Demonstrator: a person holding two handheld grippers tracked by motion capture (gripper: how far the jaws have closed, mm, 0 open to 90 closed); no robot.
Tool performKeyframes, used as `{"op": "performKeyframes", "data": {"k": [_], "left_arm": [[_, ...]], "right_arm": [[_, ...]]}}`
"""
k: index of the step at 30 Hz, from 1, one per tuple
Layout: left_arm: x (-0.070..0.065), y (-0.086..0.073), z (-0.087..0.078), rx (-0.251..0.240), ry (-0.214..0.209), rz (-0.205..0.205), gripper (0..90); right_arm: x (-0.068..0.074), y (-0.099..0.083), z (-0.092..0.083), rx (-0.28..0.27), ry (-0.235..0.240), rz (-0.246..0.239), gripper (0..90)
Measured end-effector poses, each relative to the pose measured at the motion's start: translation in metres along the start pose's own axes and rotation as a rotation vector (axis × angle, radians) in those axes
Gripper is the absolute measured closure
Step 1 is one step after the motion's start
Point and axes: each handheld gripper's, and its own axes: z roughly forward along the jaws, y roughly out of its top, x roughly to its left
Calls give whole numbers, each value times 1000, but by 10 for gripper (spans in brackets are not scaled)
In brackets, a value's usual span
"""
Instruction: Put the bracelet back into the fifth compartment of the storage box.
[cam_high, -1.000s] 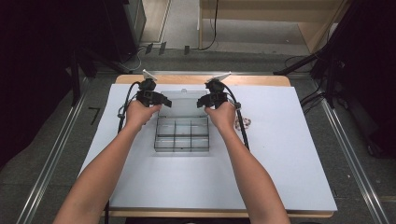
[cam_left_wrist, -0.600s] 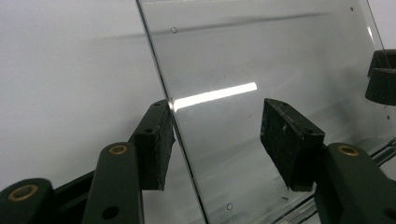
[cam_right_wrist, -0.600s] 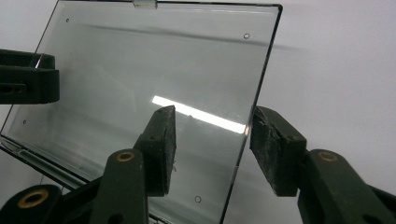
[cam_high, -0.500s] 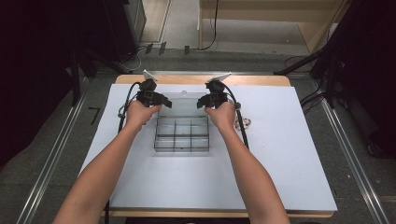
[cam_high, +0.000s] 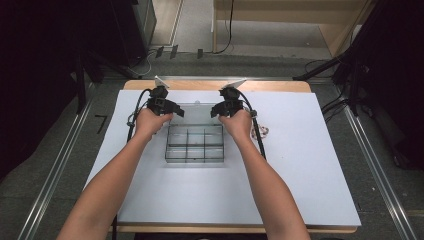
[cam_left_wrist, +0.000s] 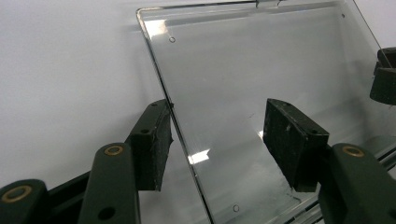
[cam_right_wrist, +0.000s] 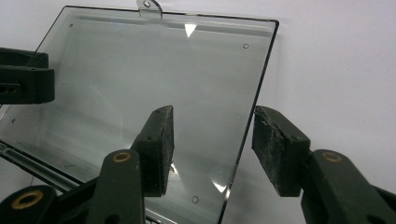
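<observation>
Clear plastic is what I see at the centre of the high view: a compartment box (cam_high: 194, 144) with six cells sits on the white table sheet (cam_high: 300, 165), its lid (cam_high: 196, 114) swung open toward the top of the frame. My left gripper (cam_high: 172, 108) and right gripper (cam_high: 218, 108) flank that lid, one at each side edge. In the left gripper view, my jaws are spread wide across the lid's (cam_left_wrist: 261, 74) left edge, which runs between the pads; the left pad (cam_left_wrist: 154, 140) appears to touch it, nothing clamped. In the right gripper view, the jaws likewise gape around the lid's (cam_right_wrist: 154, 65) right edge, both pads apart from it, with the lid's small tab (cam_right_wrist: 148, 7) at the top of the frame.
</observation>
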Motion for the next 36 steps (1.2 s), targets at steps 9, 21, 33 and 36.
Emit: {"op": "performKeyframes", "data": {"k": [9, 21, 33, 36], "left_arm": [[0, 0, 0, 0, 2, 0, 431], [1, 0, 1, 5, 2, -4, 427], [2, 0, 2, 10, -3, -8, 426], [2, 0, 1, 9, -5, -7, 425]], "right_arm": [[0, 0, 0, -1, -2, -3, 500], [1, -1, 1, 5, -9, -4, 498], [2, -2, 1, -1, -16, -29, 484], [3, -2, 1, -1, -16, -31, 483]]}}
